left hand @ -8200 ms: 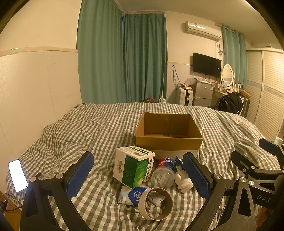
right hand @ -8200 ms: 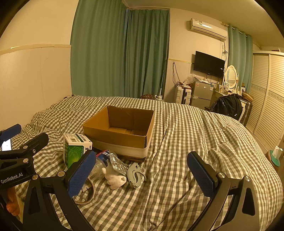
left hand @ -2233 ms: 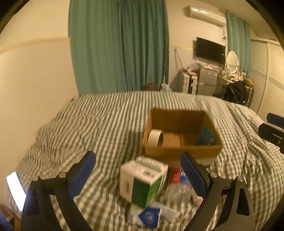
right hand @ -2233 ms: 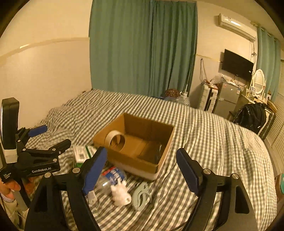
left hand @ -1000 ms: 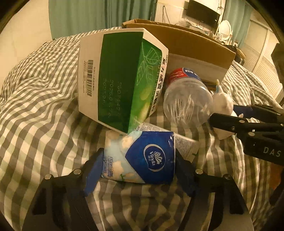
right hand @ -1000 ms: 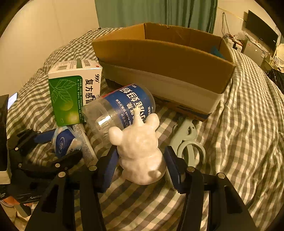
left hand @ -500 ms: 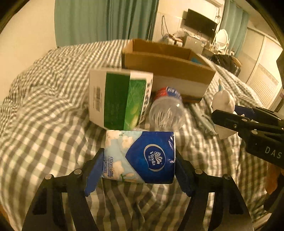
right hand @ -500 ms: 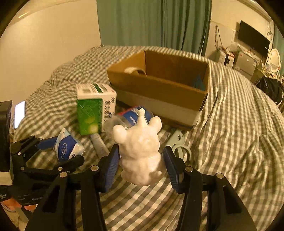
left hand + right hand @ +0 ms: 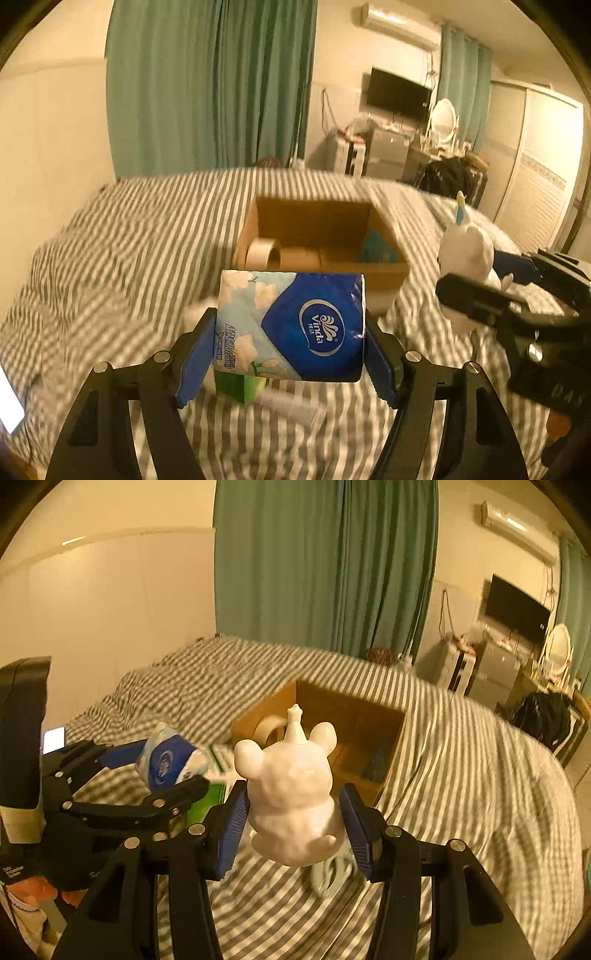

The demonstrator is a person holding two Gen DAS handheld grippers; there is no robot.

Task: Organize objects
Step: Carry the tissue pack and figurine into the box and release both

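The left gripper (image 9: 290, 354) has its jaws closed across the ends of a tissue pack (image 9: 290, 325), held in the air above the bed (image 9: 110, 258) and short of the box (image 9: 388, 275). The pack looks light and soft — it should give under pressure, and its film wrap may be slick, so a hold across the middle suits it. The right gripper (image 9: 293, 821) has its jaws closed on the flanks of a white figurine (image 9: 291, 786), also in the air near the box. It looks rigid and probably brittle; the thin spike on top is best left alone, the broad body being the safer hold.

By count — one tissue pack, one figurine, one box, one tape roll (image 9: 260, 253) inside it, and one green carton (image 9: 238, 387) on the bed, partly hidden.
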